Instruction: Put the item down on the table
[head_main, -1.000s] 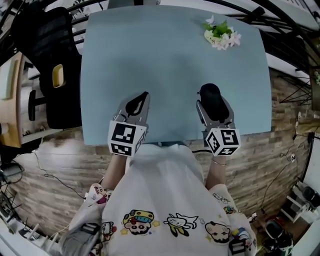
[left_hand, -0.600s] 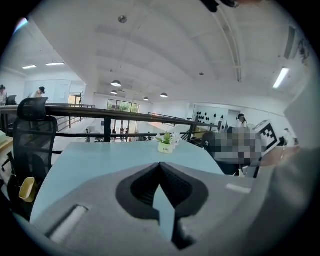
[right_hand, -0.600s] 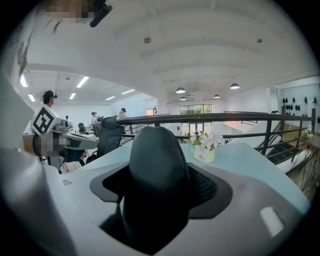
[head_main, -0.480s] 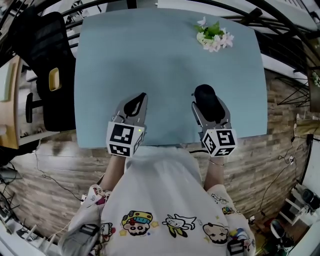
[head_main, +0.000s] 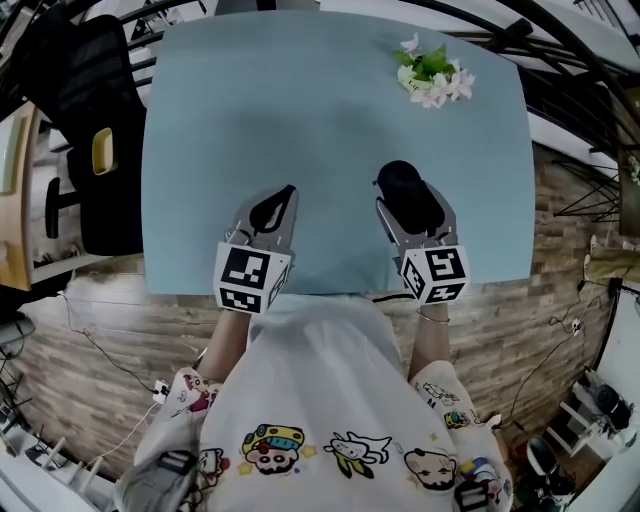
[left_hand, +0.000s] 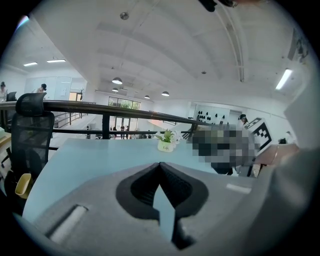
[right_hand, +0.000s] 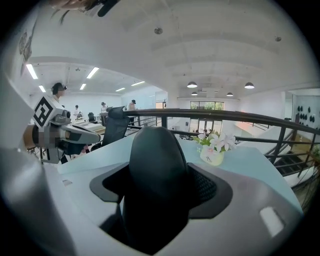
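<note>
R gripper (head_main: 410, 203) jaws clamp black rounded item (right_hand: 157, 167) — L gripper (head_main: 287, 192) jaws together, empty.

No word or number could be read with certainty. The pot (left_hand: 165, 146) carried a small dark print, too small to make out. The left cube (head_main: 250, 280) and right cube (head_main: 435, 275) bore black-and-white square markers. The shirt (head_main: 330, 400) showed cartoon figures without legible lettering.
</note>
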